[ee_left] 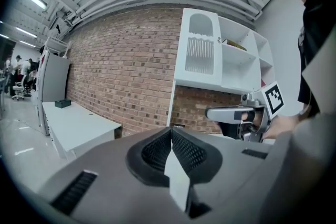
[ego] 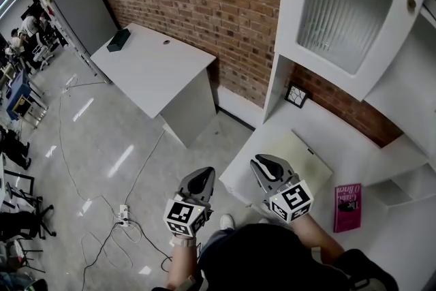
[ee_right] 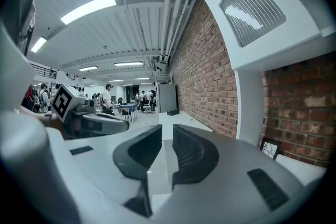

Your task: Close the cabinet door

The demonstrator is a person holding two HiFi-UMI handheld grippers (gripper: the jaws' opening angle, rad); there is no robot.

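Cabinet door point(ego: 344, 13) is seen swung open, high at right, well apart from both tools. Both are held closed and empty: left tool point(ego: 201, 179), right tool point(ego: 264, 165). If it is pushed hard by narrow closed tips, a slip or slam is risked.

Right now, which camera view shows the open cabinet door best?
The head view: the cabinet door appears large, with its knob. The left gripper view shows it small and far; the right gripper view shows it from below.
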